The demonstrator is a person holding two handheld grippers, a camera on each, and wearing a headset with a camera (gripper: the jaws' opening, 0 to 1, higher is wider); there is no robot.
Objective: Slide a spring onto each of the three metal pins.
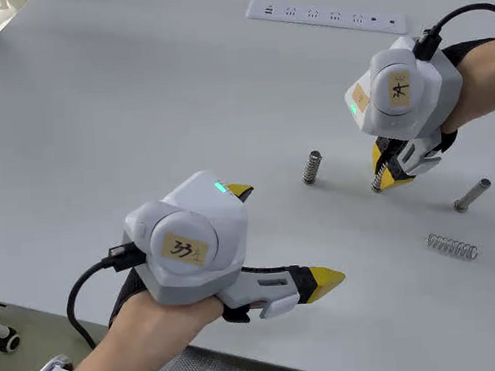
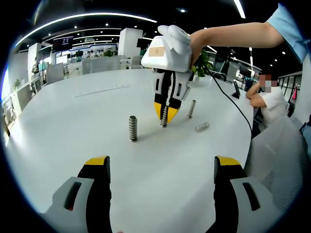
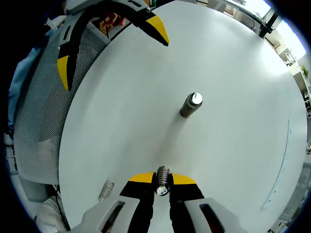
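Observation:
My right gripper [image 1: 387, 176] points down at the table, shut on a spring [image 3: 162, 174] that sits over the middle pin; the left gripper view shows the same spring [image 2: 164, 116] between its yellow tips. To the left stands another pin with a spring around it [image 1: 312, 166] [image 2: 132, 128] [image 3: 191, 104]. A bare metal pin [image 1: 472, 195] [image 2: 191, 108] stands to the right. One loose spring [image 1: 451, 246] [image 2: 202, 126] [image 3: 105, 190] lies flat on the table. My left gripper [image 1: 283, 234] [image 2: 161, 162] hovers open near the front edge, holding nothing.
A white power strip [image 1: 329, 16] lies at the far side of the round white table [image 1: 139, 100]. A mesh chair [image 2: 282, 160] stands by the table's edge, and a person sits beyond it. The right gripper's cable [image 2: 233, 104] trails over the table.

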